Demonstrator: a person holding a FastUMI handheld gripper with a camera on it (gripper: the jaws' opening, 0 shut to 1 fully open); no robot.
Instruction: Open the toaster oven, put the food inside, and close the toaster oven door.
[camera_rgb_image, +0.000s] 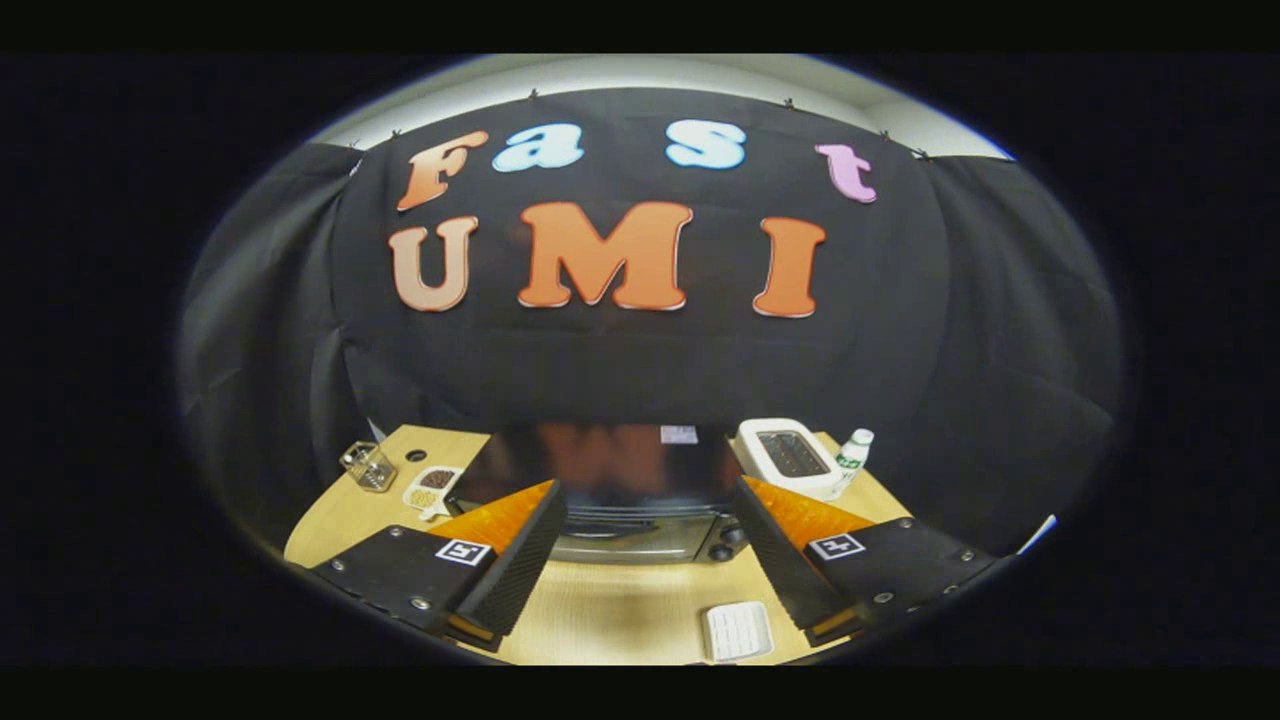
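The gripper (640, 575) is hovering wide open and holding nothing, with the toaster oven (620, 500) sitting just ahead of its fingers.

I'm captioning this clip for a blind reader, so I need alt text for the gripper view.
The gripper hangs open and empty above a wooden table, its fingers spread toward a closed toaster oven just ahead. A white toaster and small bottle stand beside the oven; a white ridged item lies between the fingers.
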